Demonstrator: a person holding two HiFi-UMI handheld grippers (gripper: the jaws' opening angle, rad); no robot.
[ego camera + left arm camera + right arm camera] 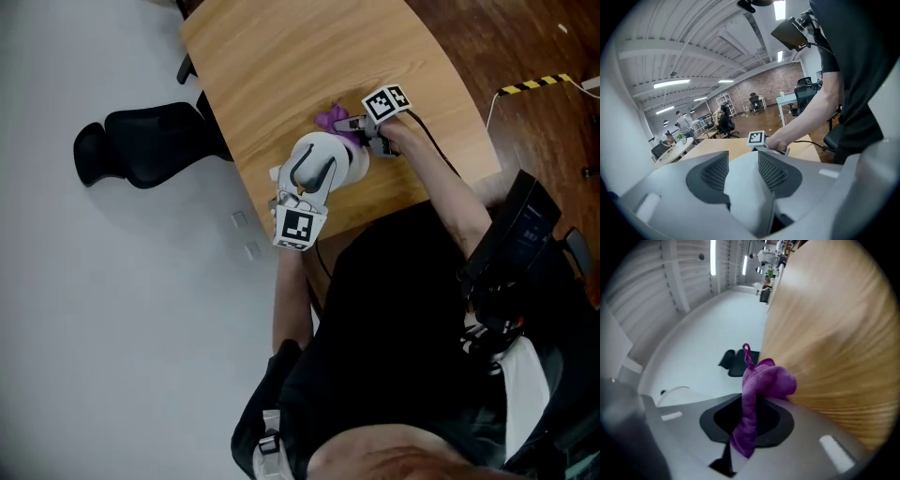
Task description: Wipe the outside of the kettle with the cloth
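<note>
A white kettle (326,155) stands near the front edge of the wooden table (281,66). My left gripper (298,195) reaches it from the near side and is shut on its handle. In the left gripper view the white handle (743,187) fills the gap between the dark ribbed pads (774,172). My right gripper (351,125) lies low at the kettle's far right side, shut on a purple cloth (328,120). In the right gripper view the cloth (764,380) is pinched between the jaws and bunches out in front of them, beside the table top (834,333).
A black office chair (141,141) stands on the pale floor left of the table. Yellow-black tape (534,84) marks the dark floor at the right. The right gripper's marker cube (757,138) and a person's forearm show beyond the kettle.
</note>
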